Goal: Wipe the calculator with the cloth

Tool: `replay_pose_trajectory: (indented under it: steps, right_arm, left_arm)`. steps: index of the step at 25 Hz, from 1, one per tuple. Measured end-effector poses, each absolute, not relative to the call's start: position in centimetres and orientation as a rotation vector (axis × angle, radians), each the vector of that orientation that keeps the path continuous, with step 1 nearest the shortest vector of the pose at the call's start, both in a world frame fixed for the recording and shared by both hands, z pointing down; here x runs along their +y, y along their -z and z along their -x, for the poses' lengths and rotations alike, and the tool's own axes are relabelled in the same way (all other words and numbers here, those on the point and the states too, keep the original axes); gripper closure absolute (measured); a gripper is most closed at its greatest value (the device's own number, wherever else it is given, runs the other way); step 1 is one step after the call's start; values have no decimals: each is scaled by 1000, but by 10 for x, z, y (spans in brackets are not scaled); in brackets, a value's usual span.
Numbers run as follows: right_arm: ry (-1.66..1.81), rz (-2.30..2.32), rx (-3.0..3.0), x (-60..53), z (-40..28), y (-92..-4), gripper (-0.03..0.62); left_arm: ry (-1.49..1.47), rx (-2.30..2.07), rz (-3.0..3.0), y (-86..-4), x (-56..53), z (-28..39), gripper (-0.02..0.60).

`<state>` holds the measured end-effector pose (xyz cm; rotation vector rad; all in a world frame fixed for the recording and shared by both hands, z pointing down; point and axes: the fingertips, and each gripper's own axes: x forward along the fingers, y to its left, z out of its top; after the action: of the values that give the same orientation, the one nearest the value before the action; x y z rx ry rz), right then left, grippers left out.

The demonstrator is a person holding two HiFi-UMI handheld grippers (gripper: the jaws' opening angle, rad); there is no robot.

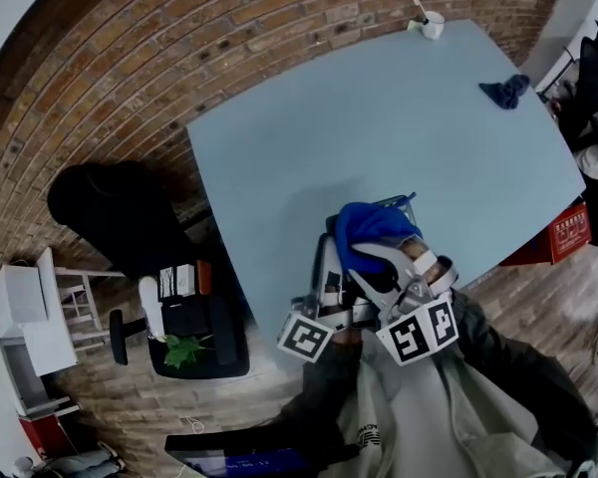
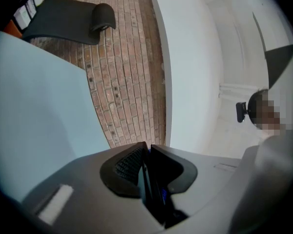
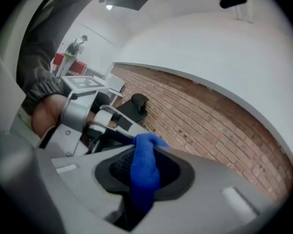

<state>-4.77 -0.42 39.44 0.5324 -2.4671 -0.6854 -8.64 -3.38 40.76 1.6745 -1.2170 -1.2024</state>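
Calculator [image 2: 151,191]: a thin, dark, flat slab, seen edge-on in the left gripper view. It is clamped between the ribbed black pads of the left tool [image 2: 147,152]. The jaws stand nearly together and press on both faces. A small blue glint shows on the slab's right side.

Cloth [image 3: 144,172]: saturated blue, soft and matte, bunched into a thick band. It is pinched in the right tool [image 3: 147,152]. It runs up between the pads and bulges over their tips in a rounded lump.

Head view: both tools meet at 6 o'clock of the bench [image 1: 379,118], above its near edge. The cloth drapes over the tool tips and hides most of the calculator there. Whether cloth and calculator touch cannot be resolved.

Bench top: pale blue, smooth, flat, with straight edges.

Second cloth [image 1: 505,90]: dark blue and crumpled, at 1 o'clock from the tools, well apart from them.

White cup [image 1: 432,25]: cylindrical, at 12 o'clock, by the far corner.

Floor [image 1: 130,88]: red-brown brick with visible joints.

Black chair [image 1: 120,212]: at 9 o'clock, off the bench.
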Motion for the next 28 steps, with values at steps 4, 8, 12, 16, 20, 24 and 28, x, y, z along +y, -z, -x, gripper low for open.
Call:
replay_pose_trajectory:
  steps: [4, 8, 12, 16, 20, 24, 28]
  right_arm:
    - [726, -669, -2401, -37, 31, -393, 516]
    - [646, -719, -2366, -45, 9, -398, 516]
    - [636, -580, -2392, -8, 21, -402, 516]
    - [763, -474, -2406, 13, 46, -400, 516]
    - [749, -613, -2356, -28, 22, -398, 516]
    - [655, -702, -2322, -47, -10, -403, 516]
    - [713, -576, -2332, -11, 13, -412, 516]
  left_arm:
    - [1203, -1232, -1677, -405, -30, 93, 528]
    - [1210, -1246, -1659, -407, -28, 105, 528]
    - [1244, -1258, -1632, -408, -29, 114, 528]
    - [1266, -1213, -1634, -403, -33, 101, 528]
    - [1262, -1234, -1636, -403, -30, 109, 526]
    - [1232, -1211, -1618, -408, -34, 109, 526]
    - [1185, -1191, -1585, -420, -41, 98, 526]
